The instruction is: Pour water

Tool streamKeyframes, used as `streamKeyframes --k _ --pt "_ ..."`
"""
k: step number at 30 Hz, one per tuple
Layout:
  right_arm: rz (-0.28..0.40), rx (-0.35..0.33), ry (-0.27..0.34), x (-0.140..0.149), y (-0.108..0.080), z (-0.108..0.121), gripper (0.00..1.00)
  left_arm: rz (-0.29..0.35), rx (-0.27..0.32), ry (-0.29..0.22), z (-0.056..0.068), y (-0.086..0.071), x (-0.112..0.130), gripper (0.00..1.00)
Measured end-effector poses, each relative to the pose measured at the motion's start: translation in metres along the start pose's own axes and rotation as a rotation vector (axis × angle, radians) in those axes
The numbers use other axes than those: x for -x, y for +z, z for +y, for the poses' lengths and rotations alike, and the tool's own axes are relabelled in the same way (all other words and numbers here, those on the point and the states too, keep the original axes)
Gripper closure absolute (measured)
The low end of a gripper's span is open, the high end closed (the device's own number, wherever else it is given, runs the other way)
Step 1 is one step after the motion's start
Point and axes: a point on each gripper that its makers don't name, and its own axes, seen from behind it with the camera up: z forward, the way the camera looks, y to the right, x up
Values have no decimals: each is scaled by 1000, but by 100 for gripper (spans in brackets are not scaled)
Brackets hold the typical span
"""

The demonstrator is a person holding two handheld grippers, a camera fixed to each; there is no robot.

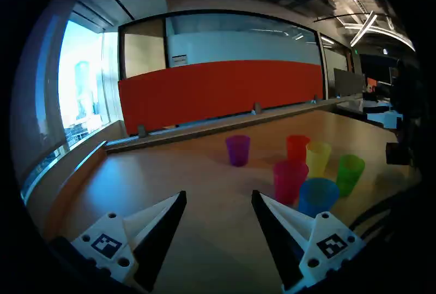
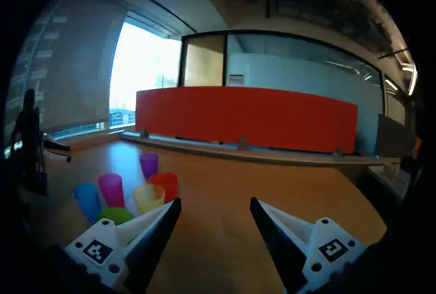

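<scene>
Your L gripper (image 1: 218, 193) spread wide, empty; R gripper (image 2: 215, 201) same. Just past L's finger: blue cup (image 1: 318, 196); purple cup (image 1: 238, 150) apart, nearer tabletop (image 1: 180, 168) far edge.

left gripper (image 1: 218, 207) fingers spread apart, holding nothing, right gripper (image 2: 215, 212) likewise

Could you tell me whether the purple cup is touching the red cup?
Apart. The left gripper view shows bare tabletop between the purple cup and the red cup.
</scene>
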Motion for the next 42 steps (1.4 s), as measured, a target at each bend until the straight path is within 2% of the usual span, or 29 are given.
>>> streamKeyframes --k 5,9,15,20,24,30,36,42 --pt "81 92 45 -24 2 25 2 63 -38 -69 -9 1 -13 11" --pt "140 167 69 -37 3 44 2 110 -84 -110 -22 -1 -22 11" --pt "192 250 99 -46 4 62 2 181 -137 -143 -40 -3 -42 12" --pt "218 279 156 -52 5 68 2 224 -152 -158 -47 1 -55 12" --pt "221 272 162 -53 9 66 2 231 -171 -152 -52 5 -58 11" --pt "194 296 108 -46 16 61 2 236 -198 -147 -54 11 -54 12" --pt "170 295 99 -43 21 56 2 248 -238 -182 -57 14 -46 12" --pt "141 314 98 -37 20 62 2 261 -286 -201 -62 15 -40 12"
